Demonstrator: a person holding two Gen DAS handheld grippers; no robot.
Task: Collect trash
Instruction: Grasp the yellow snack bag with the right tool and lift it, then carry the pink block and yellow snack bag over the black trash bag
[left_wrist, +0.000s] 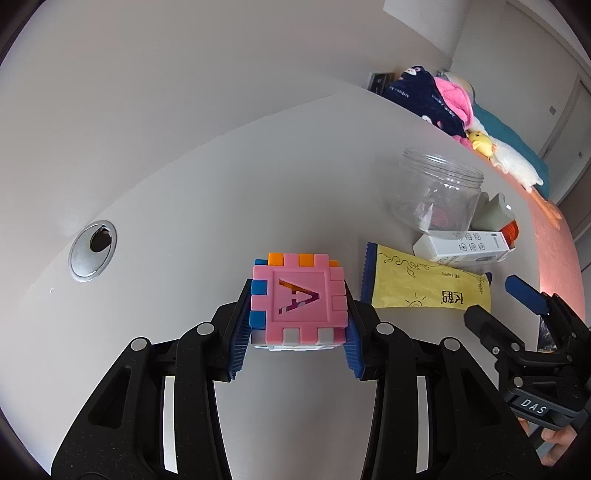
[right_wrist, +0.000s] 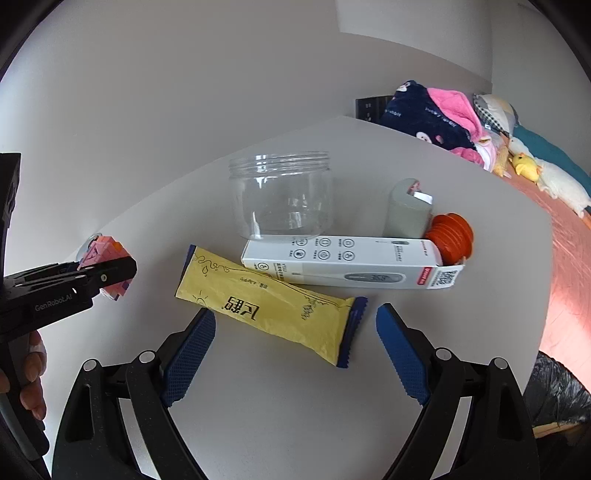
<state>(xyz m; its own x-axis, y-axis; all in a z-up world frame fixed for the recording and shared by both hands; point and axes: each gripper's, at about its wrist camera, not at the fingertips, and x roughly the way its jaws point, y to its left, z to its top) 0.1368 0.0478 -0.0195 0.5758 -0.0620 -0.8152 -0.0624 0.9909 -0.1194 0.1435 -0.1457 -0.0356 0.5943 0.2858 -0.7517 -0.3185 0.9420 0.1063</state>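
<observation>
Left wrist view: the left gripper (left_wrist: 299, 325) is seen clamped on a pink puzzle cube (left_wrist: 300, 307) with a cut-out letter A; both blue pads are pressed against its sides, and the cube is held clear of the white table (left_wrist: 177, 221).
Left wrist view only: a round metal cable grommet (left_wrist: 93, 251) is shown set in the table, left of the cube.
Right wrist view: the right gripper (right_wrist: 295, 354) is shown with jaws wide apart and nothing between the pads; the near end of the yellow snack wrapper (right_wrist: 266, 306) lies flat on the table just ahead of the fingers.
Right wrist view only: a black trash bag (right_wrist: 557, 391) is visible past the table edge at lower right.
Cube in right wrist view: largely hidden behind the left gripper body at the left edge.
Surroundings: a clear plastic jar (right_wrist: 282, 195) stands upright and open behind a white thermometer box (right_wrist: 347, 262), which lies flat just beyond the wrapper.
Behind the box: a grey-green container (right_wrist: 406, 214) and an orange ribbed object (right_wrist: 448, 236) are partly blocked by it.
Background: bundled clothing (right_wrist: 432, 122) and a yellow plush toy (right_wrist: 526, 168) lie on a bed (right_wrist: 569, 236).
</observation>
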